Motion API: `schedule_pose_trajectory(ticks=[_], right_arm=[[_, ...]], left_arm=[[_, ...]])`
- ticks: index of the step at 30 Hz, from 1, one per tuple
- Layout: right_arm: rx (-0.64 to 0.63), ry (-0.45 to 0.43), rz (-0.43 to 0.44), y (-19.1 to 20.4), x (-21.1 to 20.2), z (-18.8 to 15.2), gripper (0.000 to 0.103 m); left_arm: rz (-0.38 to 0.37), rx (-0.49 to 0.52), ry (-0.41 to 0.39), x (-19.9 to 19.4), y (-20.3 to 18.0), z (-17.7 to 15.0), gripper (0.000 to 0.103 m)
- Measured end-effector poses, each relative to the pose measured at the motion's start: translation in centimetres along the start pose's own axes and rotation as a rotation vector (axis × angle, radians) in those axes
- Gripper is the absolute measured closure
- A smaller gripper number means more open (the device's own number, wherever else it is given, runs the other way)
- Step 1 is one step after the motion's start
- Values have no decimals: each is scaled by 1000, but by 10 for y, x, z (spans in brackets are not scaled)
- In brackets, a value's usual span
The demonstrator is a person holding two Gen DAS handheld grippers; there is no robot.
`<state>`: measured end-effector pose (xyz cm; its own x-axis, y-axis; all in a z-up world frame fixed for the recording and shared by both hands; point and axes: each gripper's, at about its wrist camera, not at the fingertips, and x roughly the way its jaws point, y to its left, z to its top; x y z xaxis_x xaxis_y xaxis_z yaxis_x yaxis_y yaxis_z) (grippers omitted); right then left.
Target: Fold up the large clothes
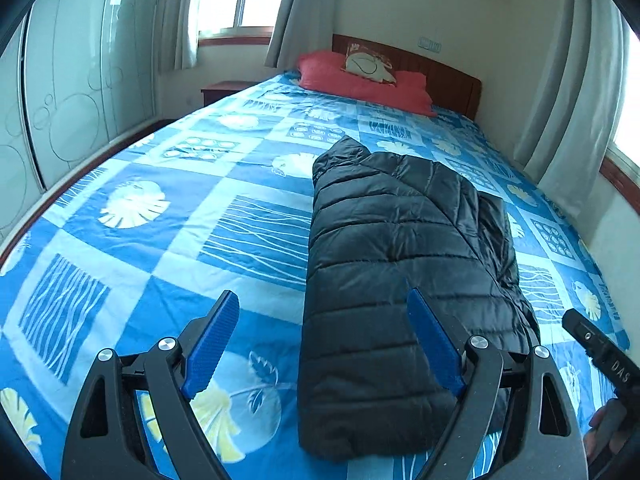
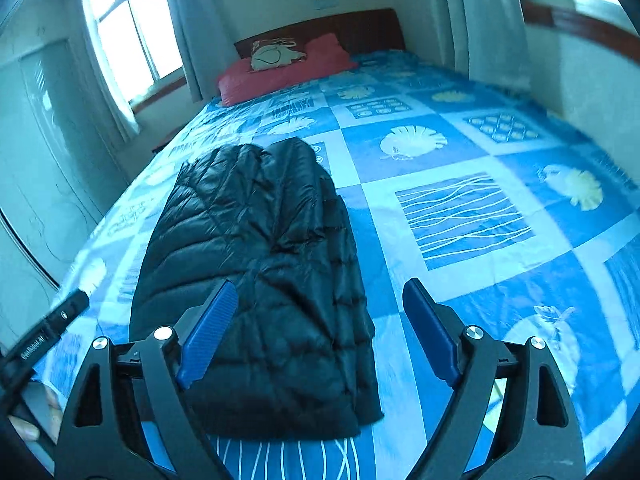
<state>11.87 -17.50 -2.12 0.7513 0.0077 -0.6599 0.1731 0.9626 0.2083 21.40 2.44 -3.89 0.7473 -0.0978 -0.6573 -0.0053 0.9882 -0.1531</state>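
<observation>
A black quilted puffer jacket [image 1: 396, 256] lies folded into a long narrow bundle on the blue patterned bed sheet [image 1: 160, 208]. My left gripper [image 1: 322, 300] hangs above its near left edge, jaws wide open with nothing between the blue pads. The same jacket [image 2: 256, 264] fills the left half of the right wrist view. My right gripper [image 2: 320, 290] is above the jacket's near right edge, also open and empty. Each view catches the other gripper's black body at its edge, at right [image 1: 600, 352] and at left [image 2: 44, 332].
Red pillows [image 1: 360, 80] and a pale cushion [image 1: 370, 66] sit at the wooden headboard [image 1: 448, 76]. A pale wardrobe [image 1: 60, 92] runs along the left side, curtains and windows behind and right. A dark nightstand [image 1: 224, 90] is by the bed's far corner.
</observation>
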Motion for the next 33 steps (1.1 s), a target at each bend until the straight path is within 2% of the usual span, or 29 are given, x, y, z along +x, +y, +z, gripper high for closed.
schedule_pose_trajectory(ticks=[10,33], right_arm=[[-78,-39,-27,27,-26,-13,17],[-100,-60,-28,32,-45,-25,17]], left_arm=[[19,32,-24,-31,-8,-15,18],[11,92,-55,-55,-24,-28,18]])
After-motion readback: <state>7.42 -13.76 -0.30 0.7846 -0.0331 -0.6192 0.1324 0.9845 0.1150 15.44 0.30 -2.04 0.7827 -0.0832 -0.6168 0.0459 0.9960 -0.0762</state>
